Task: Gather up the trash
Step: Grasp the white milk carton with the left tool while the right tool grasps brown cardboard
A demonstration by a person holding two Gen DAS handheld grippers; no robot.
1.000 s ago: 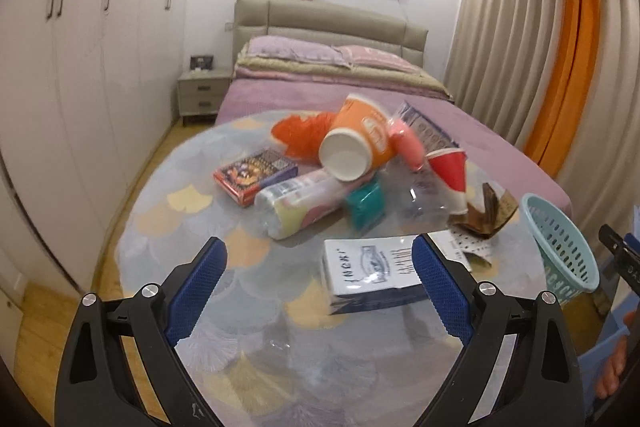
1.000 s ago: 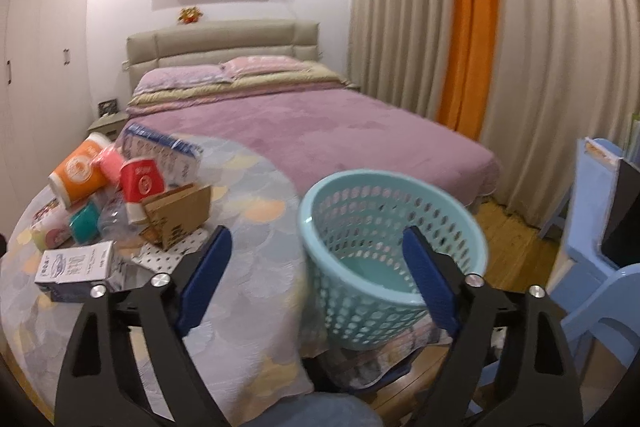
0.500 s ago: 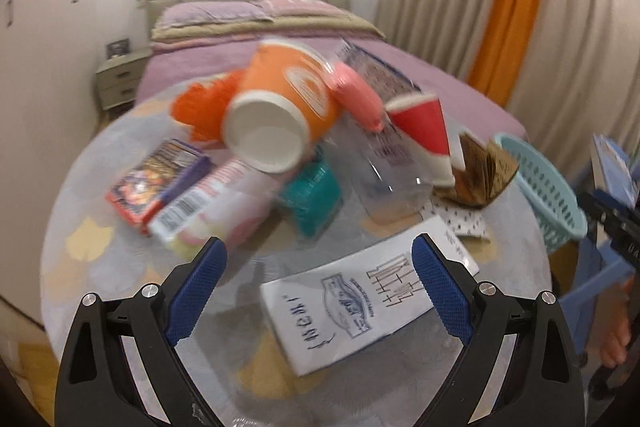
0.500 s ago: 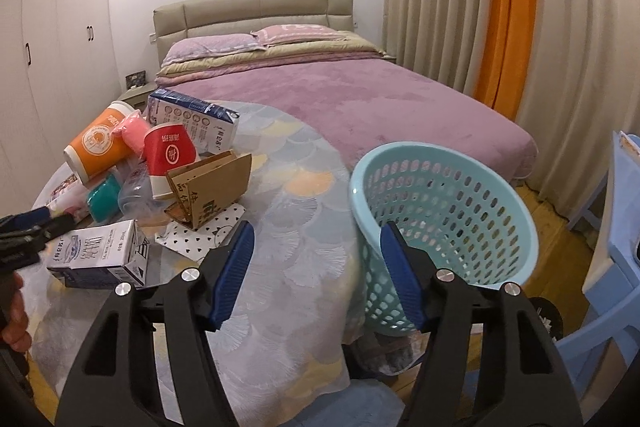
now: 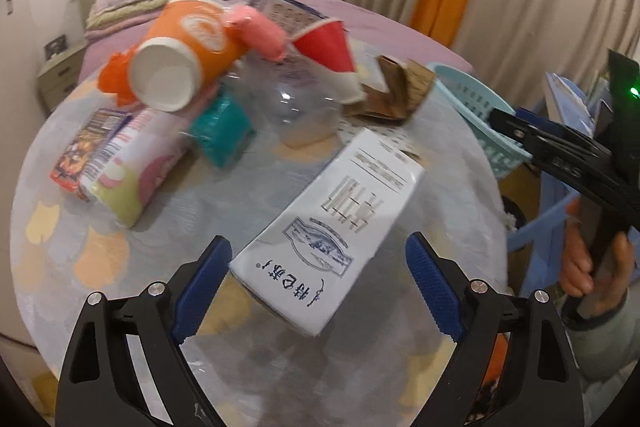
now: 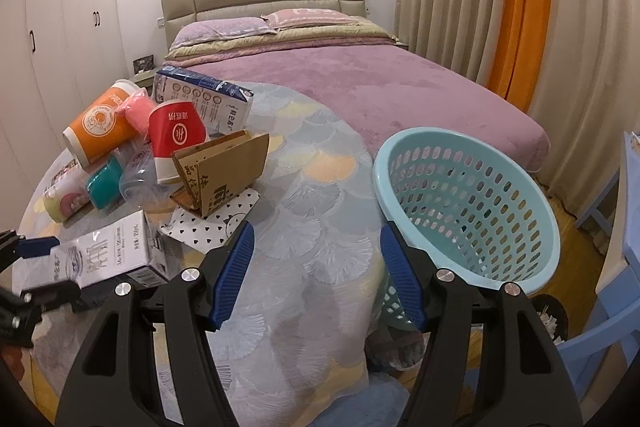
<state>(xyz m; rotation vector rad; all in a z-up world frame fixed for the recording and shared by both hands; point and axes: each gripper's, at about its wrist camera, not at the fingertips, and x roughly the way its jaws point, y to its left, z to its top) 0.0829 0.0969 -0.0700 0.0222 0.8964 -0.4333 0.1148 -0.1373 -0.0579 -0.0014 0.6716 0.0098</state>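
A white milk carton [image 5: 332, 231] lies on the round table [image 5: 240, 195], and my open left gripper [image 5: 318, 283] straddles its near end without closing on it. The carton also shows in the right wrist view [image 6: 108, 255], with the left gripper's fingers [image 6: 36, 247] around it. Behind it lies a heap of trash: an orange cup [image 5: 180, 47], a red cup [image 5: 328, 47], a teal pack [image 5: 222, 129], a clear bottle [image 5: 292, 103] and folded cardboard [image 5: 396, 91]. My right gripper [image 6: 316, 275] is open and empty, beside the rim of the teal basket [image 6: 468, 203].
A snack box [image 5: 80, 151] and a pastel tissue pack [image 5: 132, 171] lie at the table's left. A blue carton [image 6: 204, 99] lies at the back. The bed [image 6: 360, 87] stands behind the table. A blue chair [image 6: 612, 315] stands right of the basket.
My left gripper moved forward and down until its fingers straddle the white carton. My right gripper swung left and its jaws narrowed a little, with the basket now at its right.
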